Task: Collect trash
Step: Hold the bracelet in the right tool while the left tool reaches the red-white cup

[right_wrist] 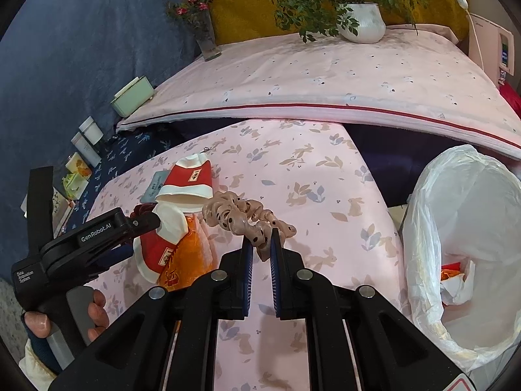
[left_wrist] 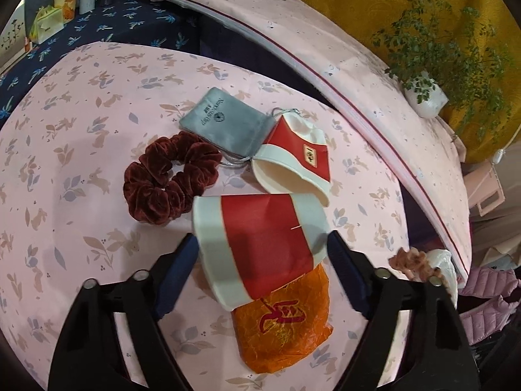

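A crushed red-and-white paper cup (left_wrist: 260, 244) lies on the pink tablecloth (left_wrist: 65, 195), partly over an orange wrapper (left_wrist: 286, 329). My left gripper (left_wrist: 262, 244) is open, with its fingers on either side of this cup; the cup shows in the right wrist view (right_wrist: 162, 244) too. A second red-and-white cup (left_wrist: 293, 159) lies just beyond. My right gripper (right_wrist: 260, 247) is shut on a beige spotted scrunchie (right_wrist: 247, 215) and holds it above the table, left of a bin lined with a white bag (right_wrist: 456, 244) that holds some trash.
A dark red velvet scrunchie (left_wrist: 169, 176) and a grey pouch (left_wrist: 224, 120) lie beside the cups. A higher pink-covered surface (right_wrist: 325, 75) behind carries a white plant pot (right_wrist: 361, 22) and a flower vase (right_wrist: 205, 36). Boxes and jars (right_wrist: 88, 140) stand on the dark blue cloth at left.
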`<state>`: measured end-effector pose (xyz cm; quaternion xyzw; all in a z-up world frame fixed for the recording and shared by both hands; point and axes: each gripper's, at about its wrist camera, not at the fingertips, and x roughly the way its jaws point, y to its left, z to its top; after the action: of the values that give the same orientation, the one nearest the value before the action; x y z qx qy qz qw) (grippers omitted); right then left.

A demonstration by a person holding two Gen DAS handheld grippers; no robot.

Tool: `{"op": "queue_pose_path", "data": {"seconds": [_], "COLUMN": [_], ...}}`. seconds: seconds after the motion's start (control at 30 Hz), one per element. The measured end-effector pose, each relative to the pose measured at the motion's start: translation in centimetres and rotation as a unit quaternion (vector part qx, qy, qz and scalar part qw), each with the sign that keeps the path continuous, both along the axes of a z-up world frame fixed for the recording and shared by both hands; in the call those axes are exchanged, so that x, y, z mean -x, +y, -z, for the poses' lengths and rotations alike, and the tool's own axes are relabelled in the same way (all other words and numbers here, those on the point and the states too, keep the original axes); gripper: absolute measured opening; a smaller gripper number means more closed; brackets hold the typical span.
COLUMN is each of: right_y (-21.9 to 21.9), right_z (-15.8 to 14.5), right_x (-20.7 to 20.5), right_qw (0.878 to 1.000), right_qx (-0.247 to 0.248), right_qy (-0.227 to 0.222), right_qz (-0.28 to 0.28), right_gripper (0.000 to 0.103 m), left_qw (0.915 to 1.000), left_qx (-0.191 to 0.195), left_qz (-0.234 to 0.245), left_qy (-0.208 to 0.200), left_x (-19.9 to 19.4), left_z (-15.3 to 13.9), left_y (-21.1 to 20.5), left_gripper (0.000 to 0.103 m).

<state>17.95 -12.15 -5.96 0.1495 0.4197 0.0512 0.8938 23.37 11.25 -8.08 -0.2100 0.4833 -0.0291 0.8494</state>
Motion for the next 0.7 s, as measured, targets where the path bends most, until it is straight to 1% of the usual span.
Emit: {"op": "queue_pose_path", "data": {"seconds": [0.07, 0.1, 0.17, 0.33, 0.43, 0.5, 0.57, 0.67, 0.7], "right_y": [0.3, 0.5, 0.6, 0.7, 0.6, 0.6, 0.4, 0.2, 0.2], "right_z": [0.1, 0.1, 0.1, 0.0, 0.0, -0.1, -0.1, 0.1, 0.2], "right_x": [0.0, 0.1, 0.1, 0.3, 0.5, 0.6, 0.8, 0.9, 0.8], "right_qw": [1.000, 1.000, 1.000, 1.000, 1.000, 1.000, 1.000, 1.000, 1.000], "right_qx": [0.001, 0.001, 0.001, 0.001, 0.002, 0.003, 0.004, 0.001, 0.001], "right_qy": [0.002, 0.002, 0.003, 0.002, 0.002, 0.001, 0.000, 0.003, 0.004], "right_qz": [-0.002, -0.003, -0.004, -0.002, 0.000, -0.001, 0.001, 0.003, 0.004], "right_gripper": [0.010, 0.010, 0.010, 0.010, 0.010, 0.010, 0.010, 0.010, 0.010], "left_qw": [0.9998, 0.9996, 0.9990, 0.9964, 0.9953, 0.9955, 0.9962, 0.9967, 0.9968], "left_qx": [0.013, 0.016, 0.019, 0.028, 0.019, 0.016, 0.012, 0.006, 0.004], "left_qz": [0.017, 0.024, 0.038, 0.074, 0.087, 0.081, 0.071, 0.059, 0.060], "left_qy": [-0.005, -0.008, -0.014, -0.029, -0.038, -0.046, -0.049, -0.055, -0.052], "left_x": [0.2, 0.3, 0.6, 1.3, 1.6, 2.0, 2.3, 2.8, 2.9], "left_z": [-0.1, -0.2, -0.6, -1.5, -1.9, -2.1, -2.1, -1.7, -1.4], "left_y": [-0.2, -0.4, -1.0, -2.7, -3.5, -3.1, -2.1, -0.4, 0.1], "left_gripper": [0.057, 0.055, 0.043, 0.027, 0.028, 0.032, 0.053, 0.066, 0.067]}}
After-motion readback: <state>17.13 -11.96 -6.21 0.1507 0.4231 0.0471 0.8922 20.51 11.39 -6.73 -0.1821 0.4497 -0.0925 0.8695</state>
